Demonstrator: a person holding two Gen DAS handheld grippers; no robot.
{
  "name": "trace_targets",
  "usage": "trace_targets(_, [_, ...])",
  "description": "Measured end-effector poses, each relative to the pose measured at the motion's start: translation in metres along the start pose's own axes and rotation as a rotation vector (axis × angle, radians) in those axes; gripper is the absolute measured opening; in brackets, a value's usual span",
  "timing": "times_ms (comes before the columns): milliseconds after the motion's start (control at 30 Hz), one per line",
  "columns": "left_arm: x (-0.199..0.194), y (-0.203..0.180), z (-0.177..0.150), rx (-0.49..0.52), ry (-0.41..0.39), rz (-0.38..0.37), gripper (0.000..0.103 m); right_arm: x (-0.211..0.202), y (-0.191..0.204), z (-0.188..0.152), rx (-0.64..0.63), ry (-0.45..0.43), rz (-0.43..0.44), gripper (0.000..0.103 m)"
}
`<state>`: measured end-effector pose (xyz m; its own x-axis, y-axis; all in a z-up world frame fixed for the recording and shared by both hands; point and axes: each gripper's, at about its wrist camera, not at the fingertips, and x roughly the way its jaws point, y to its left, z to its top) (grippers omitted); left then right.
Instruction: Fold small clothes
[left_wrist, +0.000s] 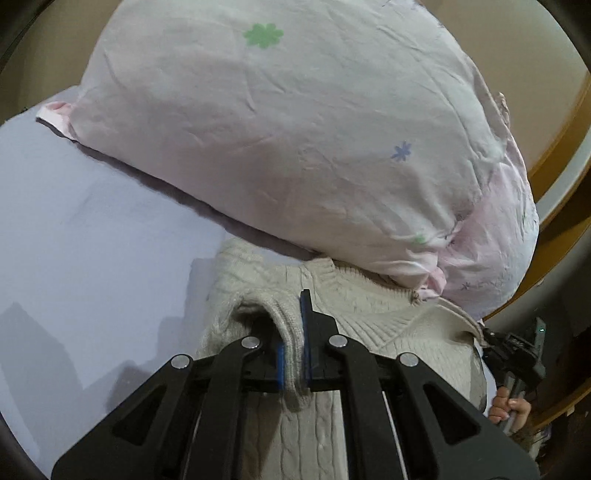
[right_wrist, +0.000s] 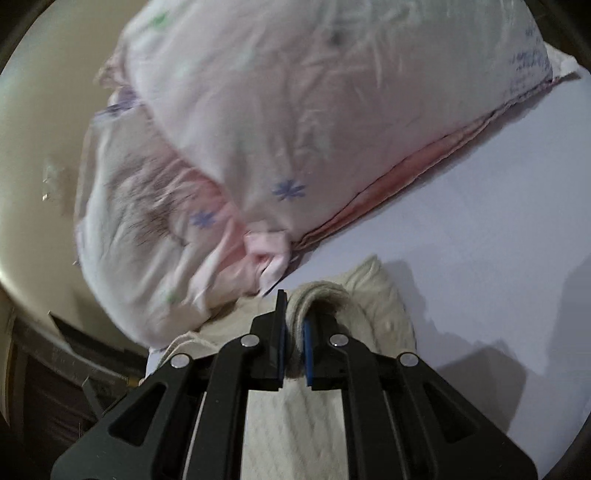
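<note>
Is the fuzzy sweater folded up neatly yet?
Not yet. The sweater lies bunched, each hand-held gripper pinching a ribbed edge.

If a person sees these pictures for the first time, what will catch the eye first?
First, the big pale pillow with small flower prints, filling the upper half of both views and lying on the lilac sheet. Next, the cream knit sweater just below it, with a ribbed fold pinched in the left gripper and another in the right gripper.

The black left gripper with blue pads (left_wrist: 293, 343) has its jaws closed on a ribbed edge of the cream cable-knit sweater (left_wrist: 369, 314); the black right gripper (right_wrist: 293, 332) pinches another rolled edge the same way
</note>
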<state>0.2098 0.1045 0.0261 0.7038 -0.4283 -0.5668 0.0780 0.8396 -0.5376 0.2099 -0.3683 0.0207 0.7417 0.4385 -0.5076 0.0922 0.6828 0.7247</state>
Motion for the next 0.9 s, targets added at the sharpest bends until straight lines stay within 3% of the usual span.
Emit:
trace_targets(67, [-0.004, 0.008, 0.000, -0.004, -0.008, -0.009, 0.006, 0.011, -0.002, 0.005, 0.021, 0.007, -0.010, 0.009])
trace_targets(100, [-0.005, 0.011, 0.001, -0.020, -0.002, -0.017, 0.007, 0.017, -0.001, 0.007, 0.025, 0.017, -0.016, 0.015])
trace_targets(167, [-0.010, 0.015, 0.004, -0.053, 0.026, -0.026, 0.011, 0.026, 0.003, 0.011, 0.020, 0.038, -0.022, 0.044])
trace_targets(200, [-0.014, 0.017, 0.003, -0.069, 0.040, -0.035, 0.017, 0.025, 0.007, 0.010, 0.006, 0.024, -0.029, 0.068])
trace_targets(300, [-0.031, 0.016, 0.004, -0.075, 0.007, 0.008, 0.072, 0.001, 0.020, 0.004, -0.083, -0.085, -0.079, 0.095])
trace_targets(333, [-0.042, 0.016, 0.002, -0.067, -0.023, 0.015, 0.077, -0.005, 0.024, 0.003, -0.111, -0.096, -0.079, 0.096])
trace_targets(433, [-0.060, 0.019, -0.006, -0.050, -0.014, -0.008, 0.077, -0.022, 0.035, -0.007, -0.196, -0.099, -0.082, 0.097])
trace_targets(567, [-0.050, 0.032, -0.031, -0.068, 0.120, -0.018, 0.076, -0.030, 0.034, -0.019, -0.224, -0.067, -0.074, 0.098])
trace_targets(667, [-0.039, 0.037, -0.045, -0.089, 0.195, -0.039, 0.067, -0.029, 0.031, -0.023, -0.205, -0.028, -0.054, 0.098])
trace_targets(767, [-0.037, 0.034, -0.051, -0.094, 0.184, -0.087, 0.064, -0.030, 0.033, -0.028, -0.187, -0.011, -0.012, 0.098])
trace_targets(800, [-0.035, 0.034, -0.052, -0.114, 0.183, -0.100, 0.056, -0.033, 0.032, -0.029, -0.182, -0.011, 0.002, 0.098])
trace_targets(833, [-0.032, 0.037, -0.054, -0.147, 0.188, -0.117, 0.039, -0.035, 0.033, -0.029, -0.179, -0.011, 0.011, 0.098])
trace_targets(867, [-0.025, 0.044, -0.056, -0.216, 0.207, -0.138, 0.027, -0.039, 0.032, -0.029, -0.171, -0.011, 0.025, 0.099])
trace_targets(900, [-0.023, 0.050, -0.058, -0.259, 0.214, -0.164, 0.022, -0.042, 0.030, -0.029, -0.165, -0.011, 0.033, 0.099])
